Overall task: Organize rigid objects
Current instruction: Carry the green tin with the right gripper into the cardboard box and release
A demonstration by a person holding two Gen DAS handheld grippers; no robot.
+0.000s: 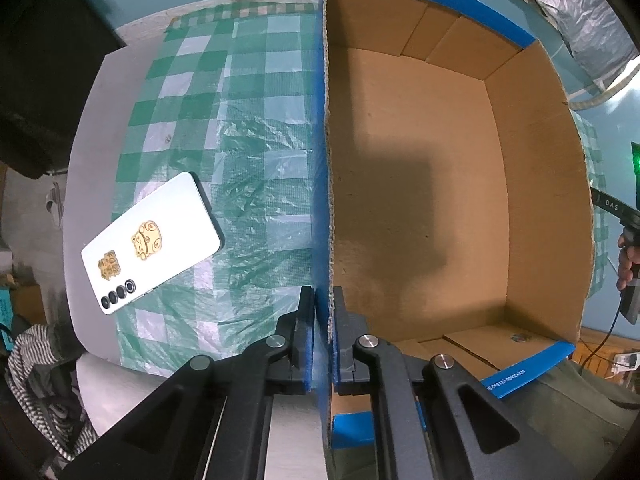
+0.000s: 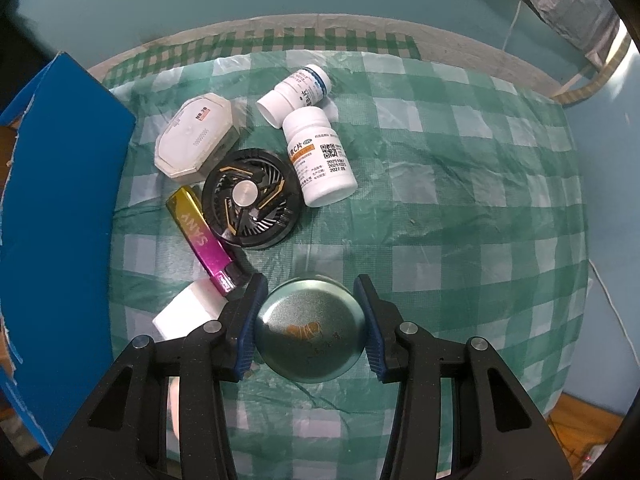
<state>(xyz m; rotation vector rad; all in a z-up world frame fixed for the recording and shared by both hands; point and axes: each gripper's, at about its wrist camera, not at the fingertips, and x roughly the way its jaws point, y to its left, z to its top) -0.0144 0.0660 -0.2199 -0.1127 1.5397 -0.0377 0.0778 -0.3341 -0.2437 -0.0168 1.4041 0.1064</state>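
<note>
Near edge of the checked counter [image 2: 460,184]: right tongs [image 2: 310,320] spread wide around a round metal tin [image 2: 310,336], probably light, stiff and slick, best pinched across its rim, left tongs [image 1: 323,340] clamped narrow on the cardboard box [image 1: 329,200] wall.
</note>
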